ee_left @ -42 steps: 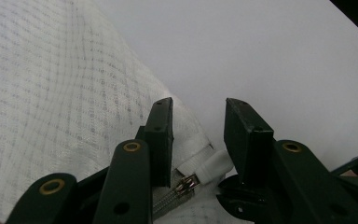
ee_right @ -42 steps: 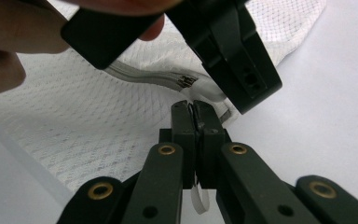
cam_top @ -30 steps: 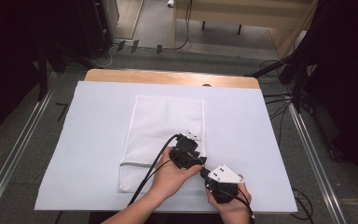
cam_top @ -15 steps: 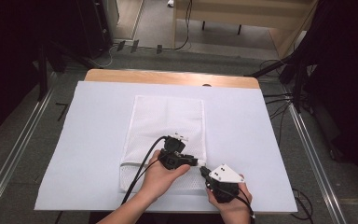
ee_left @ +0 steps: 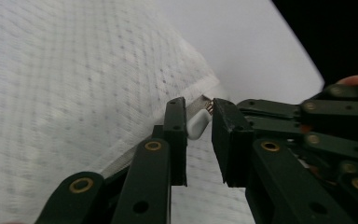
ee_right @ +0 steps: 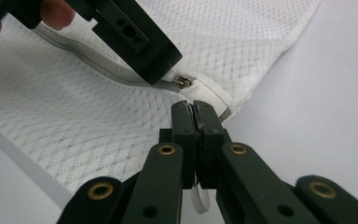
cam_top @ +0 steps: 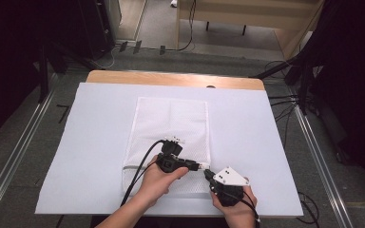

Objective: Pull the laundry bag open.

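A white mesh zip bag (cam_top: 170, 137) lies flat at the centre of the frame, long side running away from the camera. Its grey zipper (ee_right: 98, 65) runs along the lower end, the small metal slider (ee_right: 184, 81) sitting near the lower right corner.

Room around the bench: dim, with a grey floor.
Wooden table (cam_top: 171, 78) under a white sheet (cam_top: 95, 142). Metal rails (cam_top: 16, 156) run along the floor on both sides. Light wooden furniture (cam_top: 247, 12) stands beyond the far edge, cables (cam_top: 190, 28) trailing beneath it. Dark equipment (cam_top: 342, 71) at right, black stands at left.
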